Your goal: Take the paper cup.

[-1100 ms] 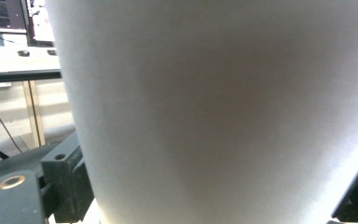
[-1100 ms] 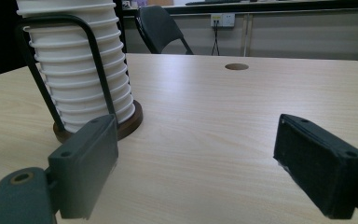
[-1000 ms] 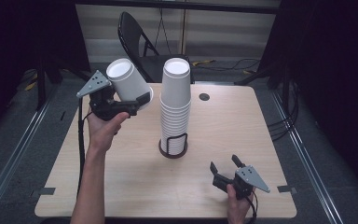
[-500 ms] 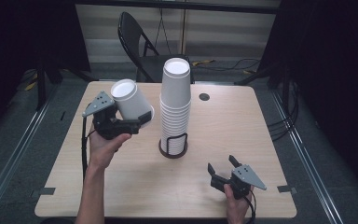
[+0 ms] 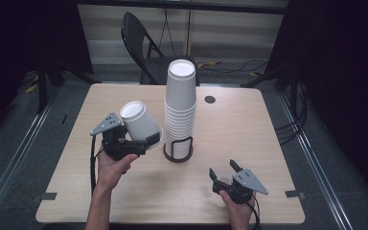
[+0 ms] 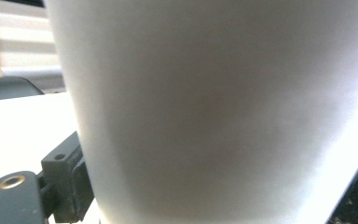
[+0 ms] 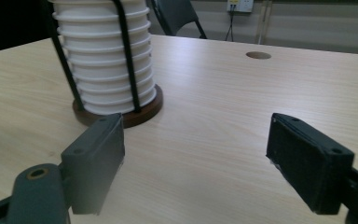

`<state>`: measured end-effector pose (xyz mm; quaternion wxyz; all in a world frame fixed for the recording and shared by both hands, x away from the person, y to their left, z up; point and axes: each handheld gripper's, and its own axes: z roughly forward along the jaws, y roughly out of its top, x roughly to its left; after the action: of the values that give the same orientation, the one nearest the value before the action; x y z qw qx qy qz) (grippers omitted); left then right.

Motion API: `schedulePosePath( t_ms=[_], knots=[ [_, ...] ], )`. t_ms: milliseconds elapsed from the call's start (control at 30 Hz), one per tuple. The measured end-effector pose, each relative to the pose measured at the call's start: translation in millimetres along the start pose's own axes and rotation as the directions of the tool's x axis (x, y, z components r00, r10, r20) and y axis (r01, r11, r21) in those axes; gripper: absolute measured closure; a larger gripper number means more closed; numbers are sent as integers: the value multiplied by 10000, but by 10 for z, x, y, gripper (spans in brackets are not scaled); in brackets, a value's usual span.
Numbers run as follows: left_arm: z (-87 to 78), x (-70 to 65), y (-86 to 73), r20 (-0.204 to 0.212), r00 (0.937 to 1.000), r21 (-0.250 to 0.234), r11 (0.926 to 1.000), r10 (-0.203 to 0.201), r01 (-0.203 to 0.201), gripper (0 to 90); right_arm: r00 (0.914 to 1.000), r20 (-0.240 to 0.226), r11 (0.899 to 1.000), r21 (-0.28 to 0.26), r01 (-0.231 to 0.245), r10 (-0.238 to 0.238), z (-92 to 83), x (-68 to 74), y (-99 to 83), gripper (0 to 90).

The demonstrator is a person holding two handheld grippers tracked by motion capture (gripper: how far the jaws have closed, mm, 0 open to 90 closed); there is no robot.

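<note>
Cup (image 5: 139, 122) of smooth white paper, a tapered cone shape held upside down and tilted, sits between the jaws of the left gripper (image 5: 146, 141), which pinch its wall near the rim. It hangs above the desk (image 5: 249, 129), just left of the stack and apart from it. In the left gripper view the cup's matt, unmarked wall (image 6: 214, 112) stands close before the camera, with one black jaw at its lower left.

Stack of white cups (image 5: 180, 108), likewise inverted, rises as a ribbed column of rolled rims from a round dark brown base (image 5: 177, 154); thin black wire uprights (image 7: 123, 51) hold its lower part.

The right gripper (image 5: 223, 173) rests low near the desk's front right, its jaws spread with nothing between them, though they have just been closing slightly. Its pads (image 7: 307, 161) are flat, black and rectangular.

The desk top is pale wood-grain laminate with rounded corners and a round cable hole (image 5: 210, 99) toward the far side. A black folding chair (image 5: 146, 45) stands behind it. The floor is grey carpet, the surroundings dark.
</note>
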<state>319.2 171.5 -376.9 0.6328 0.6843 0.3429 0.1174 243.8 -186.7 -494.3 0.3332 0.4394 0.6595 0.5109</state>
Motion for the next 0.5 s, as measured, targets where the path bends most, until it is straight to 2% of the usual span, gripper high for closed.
schedulePosePath(
  t_ms=[200, 267, 367, 500],
  knots=[
    [24, -9, -136, 270, 9992, 233, 9993, -298, 292, 104, 9991, -386, 9998, -21, 189, -189, 34, 127, 6, 220],
    [40, -1, -185, 327, 9984, 328, 9984, -468, 458, 103, 9982, -571, 9997, -179, 170, -179, 54, 226, 8, 270],
    [39, -8, -219, 242, 9986, 457, 9979, -461, 449, 104, 9981, -576, 9994, -288, 210, -226, 61, 275, 8, 280],
    [65, -44, -319, 442, 9954, 593, 9948, -853, 826, 104, 9921, -1250, 9985, -536, 74, -141, 84, 373, 8, 311]
  ],
)
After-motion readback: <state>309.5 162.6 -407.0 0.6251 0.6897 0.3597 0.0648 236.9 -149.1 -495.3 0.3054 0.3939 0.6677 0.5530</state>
